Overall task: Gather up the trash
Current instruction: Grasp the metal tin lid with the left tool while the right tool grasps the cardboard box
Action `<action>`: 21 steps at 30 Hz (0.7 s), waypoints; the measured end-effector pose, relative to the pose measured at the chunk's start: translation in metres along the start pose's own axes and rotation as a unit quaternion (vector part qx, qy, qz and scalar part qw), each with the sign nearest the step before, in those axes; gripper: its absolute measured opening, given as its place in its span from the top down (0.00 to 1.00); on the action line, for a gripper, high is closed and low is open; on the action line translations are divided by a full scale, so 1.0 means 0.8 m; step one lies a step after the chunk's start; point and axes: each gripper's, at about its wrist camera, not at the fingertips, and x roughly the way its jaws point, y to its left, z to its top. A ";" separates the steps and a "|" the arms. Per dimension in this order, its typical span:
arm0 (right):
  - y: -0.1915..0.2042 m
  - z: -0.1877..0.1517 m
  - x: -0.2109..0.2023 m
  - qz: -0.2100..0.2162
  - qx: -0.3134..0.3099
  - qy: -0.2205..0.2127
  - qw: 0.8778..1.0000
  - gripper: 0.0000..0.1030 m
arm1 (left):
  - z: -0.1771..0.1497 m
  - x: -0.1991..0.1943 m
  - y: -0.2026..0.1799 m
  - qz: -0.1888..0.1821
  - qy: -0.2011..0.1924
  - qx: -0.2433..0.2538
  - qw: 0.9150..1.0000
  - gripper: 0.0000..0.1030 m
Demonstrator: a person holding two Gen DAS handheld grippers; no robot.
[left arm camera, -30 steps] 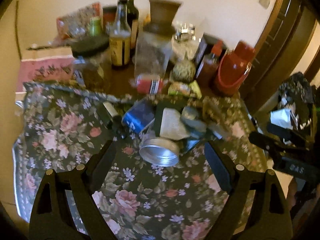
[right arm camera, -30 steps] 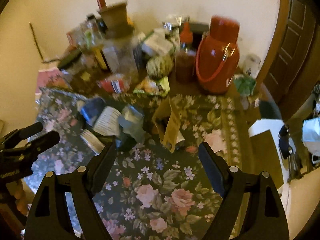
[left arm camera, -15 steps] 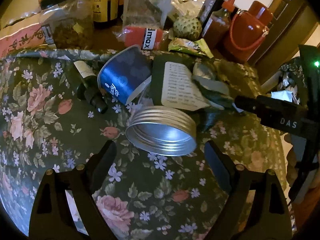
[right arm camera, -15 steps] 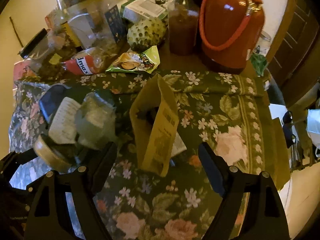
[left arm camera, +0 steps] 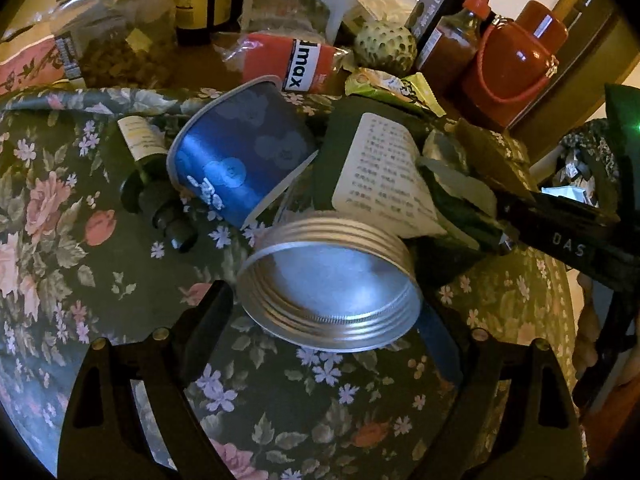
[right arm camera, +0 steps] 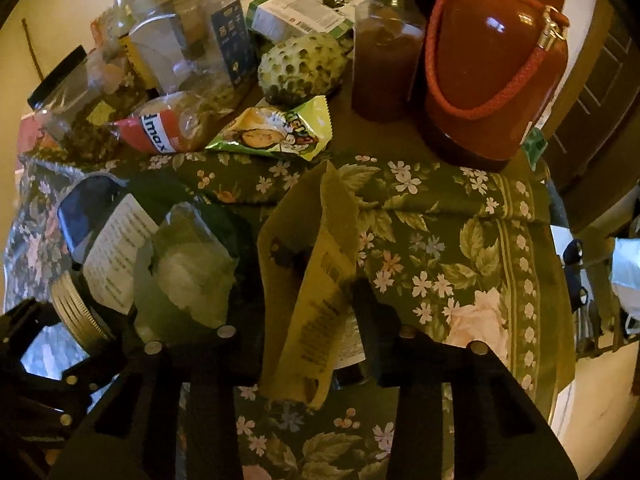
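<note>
Right wrist view: right tongs (right arm camera: 308, 320) closing around the pouch (right arm camera: 316, 280); left tongs (left arm camera: 324, 320) spread beside the lid (left arm camera: 332, 284).

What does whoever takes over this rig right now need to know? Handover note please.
Left gripper: open, straddling the aluminium screw lid, pads not pressing it.
Right gripper: jaws closing on the yellow-green paper pouch that stands between them; firm grip not yet clear.
Trash pile on the floral tablecloth: blue paper cup on its side, small dark bottle, dark pack with the white printed label, crumpled clear wrapper.
Done: nothing visibly collected yet.
Left: finish both grasps, lift, then clear the remaining pile. No bin is in view.
</note>
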 end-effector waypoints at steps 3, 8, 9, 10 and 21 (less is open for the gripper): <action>-0.006 0.000 -0.004 0.008 0.003 -0.005 1.000 0.78 | 0.002 0.003 -0.004 0.000 -0.005 0.006 1.000 0.17; -0.011 0.000 -0.022 0.028 0.017 -0.013 0.999 0.93 | 0.007 0.008 -0.006 -0.007 -0.010 0.003 1.000 0.29; -0.013 -0.002 -0.027 0.030 0.019 -0.015 0.999 0.93 | 0.008 0.005 -0.006 -0.012 -0.015 0.000 1.000 0.29; -0.010 0.001 -0.025 0.031 0.019 -0.017 0.999 0.93 | 0.008 0.001 -0.006 -0.015 -0.018 -0.002 1.000 0.29; -0.022 -0.011 -0.087 0.055 0.019 -0.050 0.997 0.94 | 0.004 -0.062 -0.025 0.002 -0.068 -0.002 0.998 0.29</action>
